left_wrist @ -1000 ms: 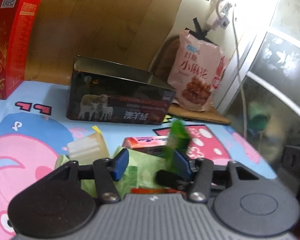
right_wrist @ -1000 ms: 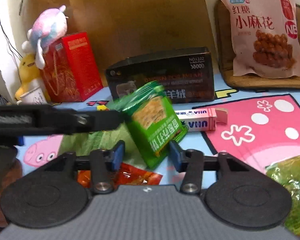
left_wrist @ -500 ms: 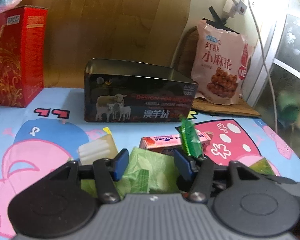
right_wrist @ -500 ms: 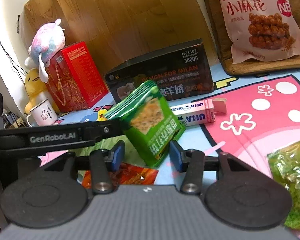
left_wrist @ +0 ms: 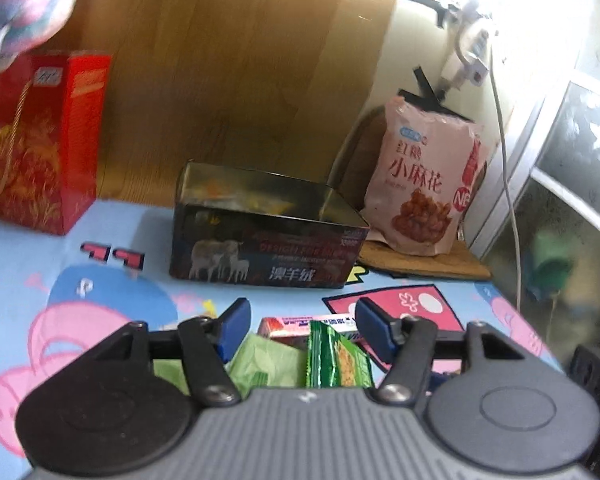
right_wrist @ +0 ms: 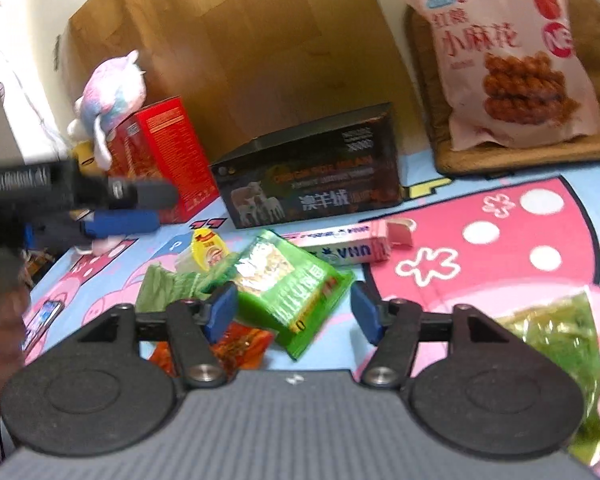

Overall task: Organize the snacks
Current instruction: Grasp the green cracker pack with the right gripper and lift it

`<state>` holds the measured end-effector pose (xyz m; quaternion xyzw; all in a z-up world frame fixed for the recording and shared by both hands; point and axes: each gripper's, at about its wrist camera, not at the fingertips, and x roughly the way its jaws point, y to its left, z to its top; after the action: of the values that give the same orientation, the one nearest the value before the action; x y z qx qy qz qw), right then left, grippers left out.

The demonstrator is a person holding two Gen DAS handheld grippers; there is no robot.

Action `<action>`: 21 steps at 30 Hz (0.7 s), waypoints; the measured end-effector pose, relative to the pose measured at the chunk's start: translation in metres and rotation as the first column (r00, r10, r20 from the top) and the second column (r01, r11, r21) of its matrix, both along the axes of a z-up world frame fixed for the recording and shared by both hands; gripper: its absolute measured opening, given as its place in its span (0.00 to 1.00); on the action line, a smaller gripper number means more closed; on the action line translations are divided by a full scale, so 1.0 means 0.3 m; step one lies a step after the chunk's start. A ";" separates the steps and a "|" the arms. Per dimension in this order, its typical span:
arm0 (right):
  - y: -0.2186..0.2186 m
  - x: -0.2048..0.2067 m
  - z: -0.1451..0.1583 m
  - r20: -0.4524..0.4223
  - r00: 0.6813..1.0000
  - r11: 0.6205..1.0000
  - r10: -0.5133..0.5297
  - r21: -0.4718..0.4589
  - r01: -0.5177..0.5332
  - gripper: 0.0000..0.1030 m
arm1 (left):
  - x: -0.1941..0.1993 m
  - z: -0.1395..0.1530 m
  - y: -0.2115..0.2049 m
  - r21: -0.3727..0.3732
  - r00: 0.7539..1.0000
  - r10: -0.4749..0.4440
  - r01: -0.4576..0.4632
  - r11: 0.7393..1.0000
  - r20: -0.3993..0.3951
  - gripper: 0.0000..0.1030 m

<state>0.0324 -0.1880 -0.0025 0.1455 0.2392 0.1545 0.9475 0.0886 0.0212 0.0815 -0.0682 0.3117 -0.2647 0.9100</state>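
A green cracker packet (right_wrist: 288, 284) lies tilted on a heap of snacks on the cartoon tablecloth. My right gripper (right_wrist: 294, 312) straddles its near end. Its jaws are opening and the pads stand off the packet. My left gripper (right_wrist: 156, 210) hovers up at the left, apart from the heap, and its jaws are opening with nothing in them. In the left wrist view that left gripper (left_wrist: 304, 322) looks over the green cracker packet (left_wrist: 336, 360), seen edge-on below it. An open dark box (left_wrist: 260, 240) with sheep on its side stands behind; the dark box (right_wrist: 312, 176) also shows in the right wrist view.
The heap holds a pink carton (right_wrist: 340, 244), a yellow packet (right_wrist: 208, 248), a pale green packet (right_wrist: 168, 284) and an orange packet (right_wrist: 240, 344). A clear bag of green sweets (right_wrist: 560, 340) lies right. A red box (right_wrist: 160, 160), plush toy (right_wrist: 108, 96) and pink snack bag (right_wrist: 508, 60) line the back.
The right jaws have widened and the green packet has sunk from upright between them onto the heap. The left gripper has risen and drawn away to the left, its jaws wider.
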 end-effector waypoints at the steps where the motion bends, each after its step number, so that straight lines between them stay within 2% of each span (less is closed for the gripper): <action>1: 0.004 0.005 0.000 0.003 1.000 1.000 0.007 -0.015 -0.007 0.68 | 0.007 -0.004 -0.020 0.034 1.000 -0.003 0.003 0.999 0.005 0.57; 3: 0.016 0.023 -0.003 -0.001 1.000 0.999 0.020 -0.033 -0.020 0.68 | 0.029 -0.032 -0.071 0.116 1.000 -0.007 0.008 0.993 -0.004 0.57; 5: 0.021 0.041 -0.012 -0.023 0.999 0.999 0.023 -0.038 -0.024 0.68 | 0.045 -0.065 -0.111 0.154 0.999 -0.026 0.030 0.988 -0.027 0.55; 7: 0.019 0.055 -0.025 -0.054 0.998 0.999 0.024 -0.032 -0.026 0.68 | 0.056 -0.095 -0.142 0.174 0.998 -0.051 0.059 0.983 -0.048 0.48; 8: 0.018 0.058 -0.030 -0.057 0.998 0.999 0.025 -0.028 -0.027 0.68 | 0.062 -0.111 -0.159 0.179 0.996 -0.070 0.080 0.981 -0.064 0.37; 9: 0.022 0.061 -0.031 -0.059 0.998 0.999 0.030 -0.034 -0.032 0.67 | 0.069 -0.127 -0.169 0.175 0.992 -0.088 0.102 0.979 -0.085 0.30; 10: 0.030 0.061 -0.031 -0.054 0.998 0.998 0.028 -0.053 -0.031 0.66 | 0.074 -0.140 -0.171 0.148 0.989 -0.108 0.123 0.981 -0.102 0.28; 12: 0.045 0.060 -0.030 -0.045 0.999 0.996 0.029 -0.083 -0.033 0.61 | 0.087 -0.151 -0.164 0.106 0.985 -0.118 0.131 0.986 -0.123 0.27; 16: 0.030 0.059 -0.029 -0.025 0.999 0.997 0.040 -0.060 -0.041 0.53 | 0.093 -0.142 -0.134 0.027 0.979 -0.134 0.140 0.990 -0.155 0.23; 17: 0.030 0.051 -0.026 -0.007 0.999 0.997 0.047 -0.054 -0.047 0.46 | 0.094 -0.134 -0.132 0.018 0.979 -0.135 0.140 0.990 -0.154 0.23; 19: 0.043 0.036 -0.016 0.025 0.999 0.998 0.034 -0.056 -0.033 0.44 | 0.086 -0.109 -0.127 0.013 0.982 -0.137 0.140 0.990 -0.133 0.22; 20: 0.048 0.032 -0.007 0.046 0.998 0.998 0.032 -0.056 -0.029 0.40 | 0.084 -0.091 -0.122 0.007 0.984 -0.140 0.141 0.990 -0.115 0.19; 21: 0.049 0.033 0.007 0.065 0.997 0.998 0.043 -0.048 -0.040 0.22 | 0.088 -0.074 -0.117 -0.012 0.983 -0.151 0.151 0.988 -0.108 0.19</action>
<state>0.0423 -0.1734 -0.0005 0.1131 0.2145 0.1731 0.9546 0.1150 -0.0139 0.0592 -0.0603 0.3647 -0.3295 0.8688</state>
